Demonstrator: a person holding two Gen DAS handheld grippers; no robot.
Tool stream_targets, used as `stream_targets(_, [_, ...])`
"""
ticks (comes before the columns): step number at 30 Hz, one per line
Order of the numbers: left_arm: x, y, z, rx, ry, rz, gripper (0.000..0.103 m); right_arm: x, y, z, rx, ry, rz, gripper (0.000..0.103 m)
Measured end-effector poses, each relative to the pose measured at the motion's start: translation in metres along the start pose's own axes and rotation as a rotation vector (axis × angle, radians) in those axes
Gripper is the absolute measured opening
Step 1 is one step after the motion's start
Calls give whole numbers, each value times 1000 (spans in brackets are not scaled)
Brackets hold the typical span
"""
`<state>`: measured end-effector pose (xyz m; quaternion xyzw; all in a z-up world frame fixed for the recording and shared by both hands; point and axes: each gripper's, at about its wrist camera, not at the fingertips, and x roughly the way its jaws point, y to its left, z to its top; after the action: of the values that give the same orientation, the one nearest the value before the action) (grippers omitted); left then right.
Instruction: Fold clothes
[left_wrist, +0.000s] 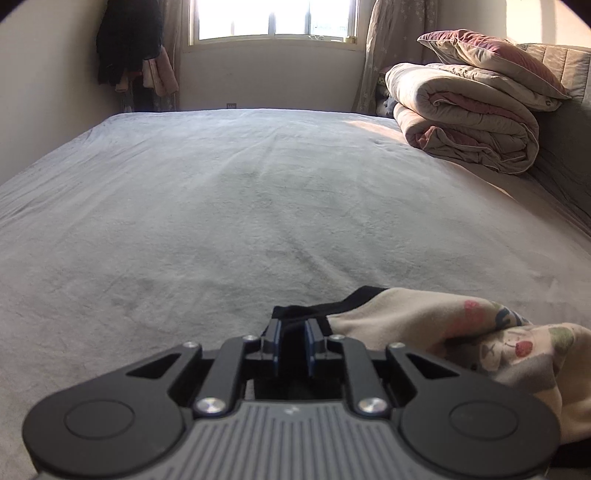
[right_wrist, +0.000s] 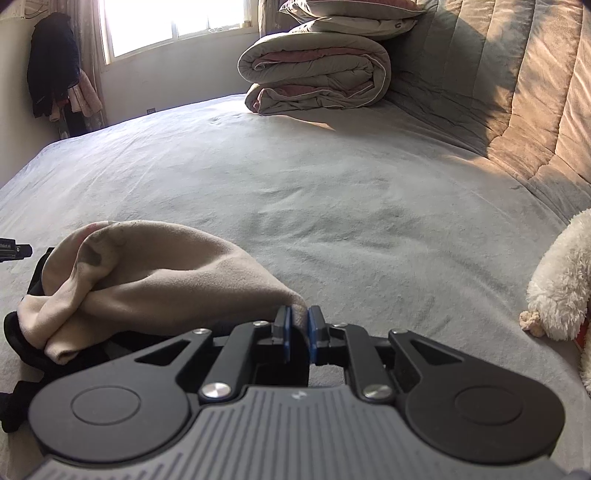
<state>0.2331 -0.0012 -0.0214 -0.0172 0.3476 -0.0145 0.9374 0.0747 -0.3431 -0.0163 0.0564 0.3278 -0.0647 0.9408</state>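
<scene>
Garment (right_wrist: 155, 273): beige printed cloth with black trim, bunched in a loose heap at the near edge of the grey bed (left_wrist: 229, 192), slung between the two tools
Print: red and green motifs seen on the part right of the left tool, in the left wrist view
Left gripper (left_wrist: 292, 334): blue pads drawn close on the black trim edge (left_wrist: 314, 308), cloth pinched between them
Right gripper (right_wrist: 299, 332): pads drawn close on a beige corner, fabric gathered to a point at the tips
Handling: judged light, soft, limp; no stiffness, sags and creases under own weight; knit surface looks grippy, slip unlikely while pinched
Hold points: edges and corners preferred, hem or trim where layers are doubled; mid-panel grabs likely to bunch several layers
Fold state: crumpled, no flat fold visible; stage not settled by the views
Risk: hidden layers caught together, uneven edges when laid out
Surroundings: folded duvet (right_wrist: 317, 74) and pillows (left_wrist: 495, 55) well apart at the far side; white plush toy (right_wrist: 561, 280) near the right edge
</scene>
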Motion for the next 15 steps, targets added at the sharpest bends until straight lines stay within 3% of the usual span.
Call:
stream_targets(2, [-4,1,-5,-16,38,-30,34,2,-1,0,-2,7,1,17])
stream_targets(4, [-8,3,-10,-38,80,-62,39,4,-1,-1,-4,13,2,21])
stream_targets(6, [-11,5,-15,-66,129,-90,43,2,0,0,-7,9,5,39])
stream_targets(15, [-34,11,-41,-148,299,-225,49,-11,18,3,-19,-27,51,39])
